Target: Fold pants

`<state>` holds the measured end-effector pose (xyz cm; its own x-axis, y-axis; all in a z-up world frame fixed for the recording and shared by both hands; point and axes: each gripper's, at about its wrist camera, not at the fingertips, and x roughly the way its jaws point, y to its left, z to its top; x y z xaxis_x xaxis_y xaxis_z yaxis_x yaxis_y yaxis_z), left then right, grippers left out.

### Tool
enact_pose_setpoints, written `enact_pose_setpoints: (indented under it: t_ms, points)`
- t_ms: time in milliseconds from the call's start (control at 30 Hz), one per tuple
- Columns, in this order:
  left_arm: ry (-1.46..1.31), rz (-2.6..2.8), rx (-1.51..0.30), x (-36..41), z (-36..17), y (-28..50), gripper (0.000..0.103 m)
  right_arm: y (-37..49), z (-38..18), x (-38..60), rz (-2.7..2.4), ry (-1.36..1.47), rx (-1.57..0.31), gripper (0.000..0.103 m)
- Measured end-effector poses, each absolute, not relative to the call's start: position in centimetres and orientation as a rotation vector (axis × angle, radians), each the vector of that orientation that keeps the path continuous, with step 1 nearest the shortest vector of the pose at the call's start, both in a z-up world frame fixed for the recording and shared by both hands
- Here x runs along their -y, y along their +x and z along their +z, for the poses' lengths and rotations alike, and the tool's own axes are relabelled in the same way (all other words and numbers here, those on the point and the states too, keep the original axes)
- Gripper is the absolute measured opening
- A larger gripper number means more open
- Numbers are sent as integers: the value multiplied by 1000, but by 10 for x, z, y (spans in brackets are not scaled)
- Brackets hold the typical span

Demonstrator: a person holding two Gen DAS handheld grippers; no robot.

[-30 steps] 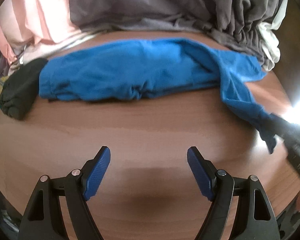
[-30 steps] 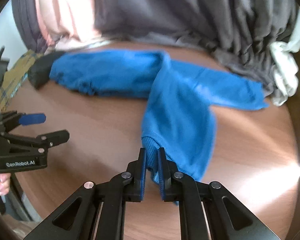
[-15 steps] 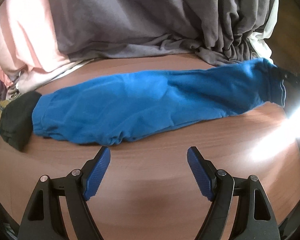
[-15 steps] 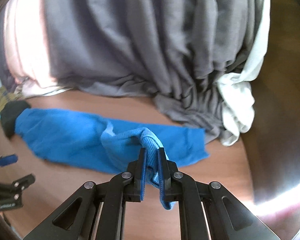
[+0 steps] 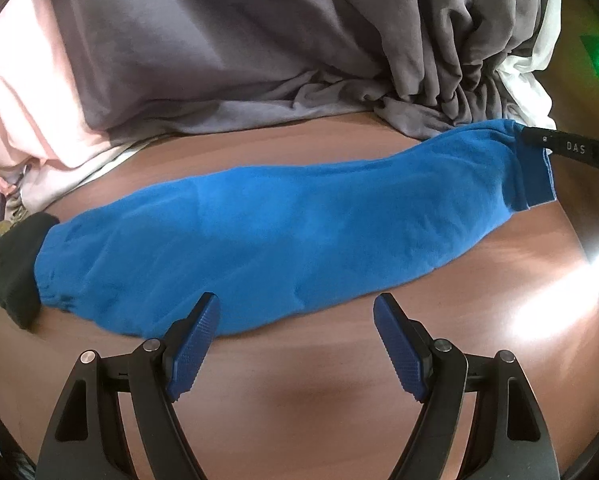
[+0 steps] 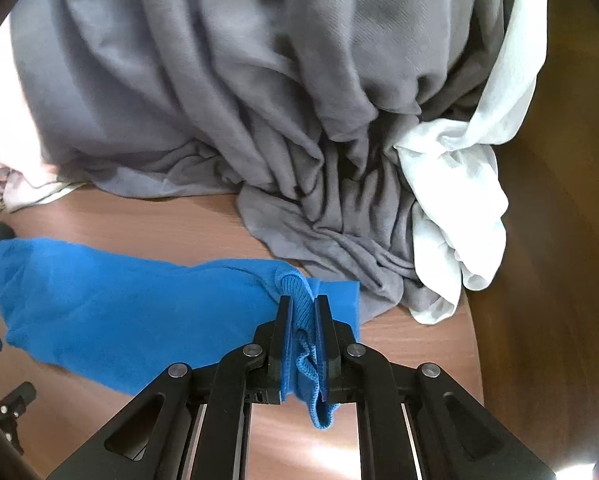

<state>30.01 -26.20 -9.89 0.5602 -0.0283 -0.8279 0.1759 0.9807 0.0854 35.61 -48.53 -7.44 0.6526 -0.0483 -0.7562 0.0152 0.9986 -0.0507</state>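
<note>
The blue pants (image 5: 299, 236) lie folded lengthwise in one long strip across the brown table (image 5: 299, 380). My left gripper (image 5: 295, 344) hangs open just in front of the strip's near edge, with nothing between its blue pads. My right gripper (image 6: 302, 340) is shut on the ribbed cuff of the blue pants (image 6: 119, 312) at the strip's right end, and a bit of cuff hangs below the pads. In the left wrist view the right gripper's black finger (image 5: 571, 148) reaches the cuff from the right.
A big heap of grey cloth (image 5: 259, 48) fills the far side of the table, with pink cloth (image 5: 23, 92) to its left and white cloth (image 6: 459, 208) to its right. A black garment (image 5: 15, 268) lies at the pants' left end. The table edge (image 6: 475, 340) is close on the right.
My right gripper has carried the cuffed leg from the near side over to the right, laying it along the other leg. The left gripper has moved closer to the pants and stayed open.
</note>
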Motion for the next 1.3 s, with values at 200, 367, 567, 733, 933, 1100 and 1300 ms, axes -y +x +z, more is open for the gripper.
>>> enact_pose_setpoints:
  t_ms: [200, 367, 567, 733, 933, 1100, 1300]
  points:
    - [191, -124, -971, 282, -115, 326, 79, 377, -88, 509, -42, 3, -892, 11]
    - [265, -138, -939, 291, -124, 353, 79, 400, -123, 523, -56, 34, -978, 11]
    - [318, -142, -914, 289, -125, 382, 79, 414, -140, 529, -137, 19, -1022, 26]
    - [363, -218, -899, 285, -127, 397, 79, 417, -142, 529, -201, -50, -1036, 29]
    - [403, -371, -874, 276, -119, 417, 79, 405, -111, 495, -113, -219, -942, 29]
    - [413, -632, -908, 290, -122, 442, 67, 418, -103, 452, 268, -283, -972, 29]
    - [427, -747, -972, 304, -141, 466, 55, 458, -117, 434, 490, -269, -1033, 29]
